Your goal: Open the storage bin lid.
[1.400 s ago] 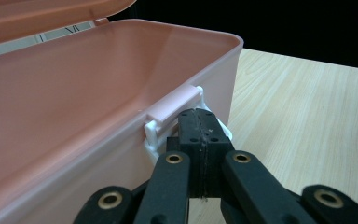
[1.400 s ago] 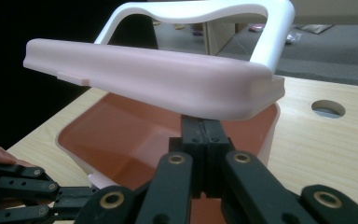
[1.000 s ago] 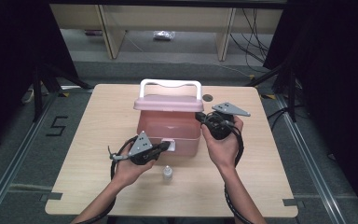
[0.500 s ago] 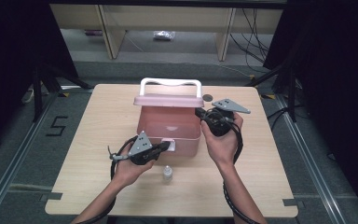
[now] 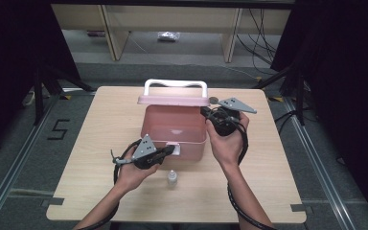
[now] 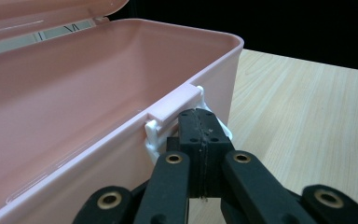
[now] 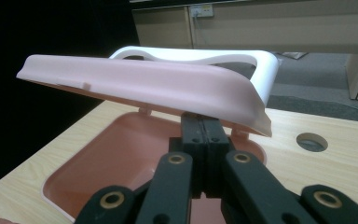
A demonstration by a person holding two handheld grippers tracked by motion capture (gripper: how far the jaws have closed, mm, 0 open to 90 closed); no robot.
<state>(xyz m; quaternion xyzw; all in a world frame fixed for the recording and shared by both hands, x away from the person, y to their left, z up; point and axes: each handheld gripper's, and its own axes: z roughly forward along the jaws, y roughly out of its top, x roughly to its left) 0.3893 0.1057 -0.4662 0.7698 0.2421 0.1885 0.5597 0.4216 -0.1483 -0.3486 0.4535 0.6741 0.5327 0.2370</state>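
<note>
Box: a pink plastic storage box (image 5: 175, 129) with rounded corners and smooth, slightly see-through walls stands at the middle of the table, open. In the left gripper view its inside is bare and glossy.
Lid: the pink lid (image 5: 174, 100) is lifted at the box's 12 o'clock edge, tilted up on its hinge side. In the right gripper view its underside rim curves smoothly over the jaws.
Handle: a white plastic loop handle (image 5: 175, 85) with rounded corners sits on top of the lid, towards 12 o'clock.
Latch: a white plastic latch (image 6: 177, 108), a flat squarish tab, sits on the box's front wall at 6 o'clock.
Left gripper: the left gripper (image 5: 171, 150) lies at 7 o'clock of the box, its black jaws pressed together with nothing between them, tips just at the latch; whether they touch it I cannot tell.
Right gripper: the right gripper (image 5: 205, 112) is at 3 o'clock of the box, jaws together, tips under the raised lid's edge near the right rear corner. In the right gripper view the lid's rim seems to rest on the closed tips.
Bottle: a small clear plastic bottle (image 5: 172, 178) with a pale cap stands upright at 6 o'clock of the box, near the left hand.
Table: a light wood-grain table (image 5: 278, 167), matte, with a round hole (image 7: 312, 141) near 1 o'clock of the box.
</note>
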